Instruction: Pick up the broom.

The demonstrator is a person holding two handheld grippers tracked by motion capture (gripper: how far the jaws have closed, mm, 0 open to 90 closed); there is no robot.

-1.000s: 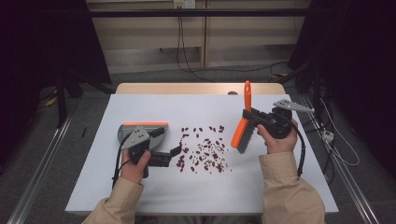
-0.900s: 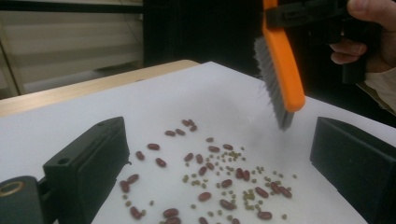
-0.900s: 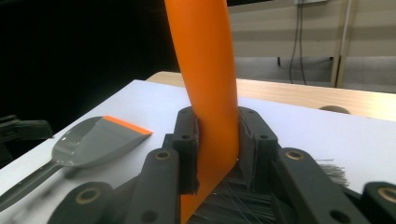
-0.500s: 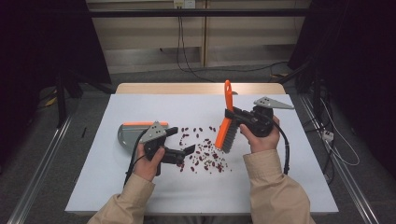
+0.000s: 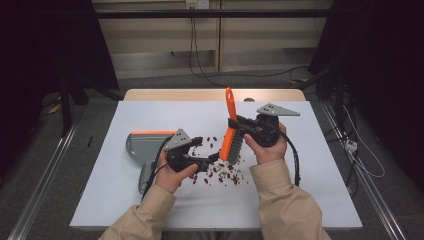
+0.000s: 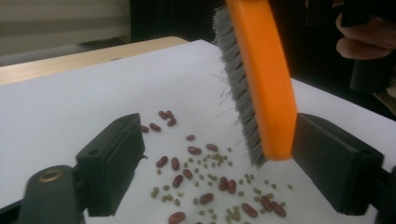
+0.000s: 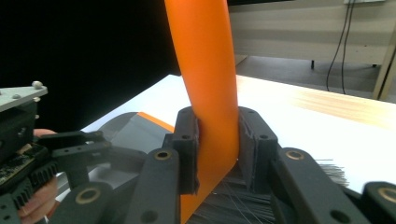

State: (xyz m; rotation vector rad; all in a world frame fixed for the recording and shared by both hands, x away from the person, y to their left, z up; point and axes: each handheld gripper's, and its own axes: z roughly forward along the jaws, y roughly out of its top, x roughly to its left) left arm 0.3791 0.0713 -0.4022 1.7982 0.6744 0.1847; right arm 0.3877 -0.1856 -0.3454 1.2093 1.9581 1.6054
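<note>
Both hands have closed in: right gripper (image 5: 239,131) clamps the brush (image 5: 231,141) upright over the beans (image 5: 220,172), left gripper (image 5: 212,159) spread open, dustpan (image 5: 145,146) lying to its left.

Your brush (image 5: 231,137) stands over the scattered beans (image 5: 222,172) at mid-table, your left gripper (image 5: 207,162) just left of it. The dustpan (image 5: 145,147) lies on the table (image 5: 310,190) further left.
</note>
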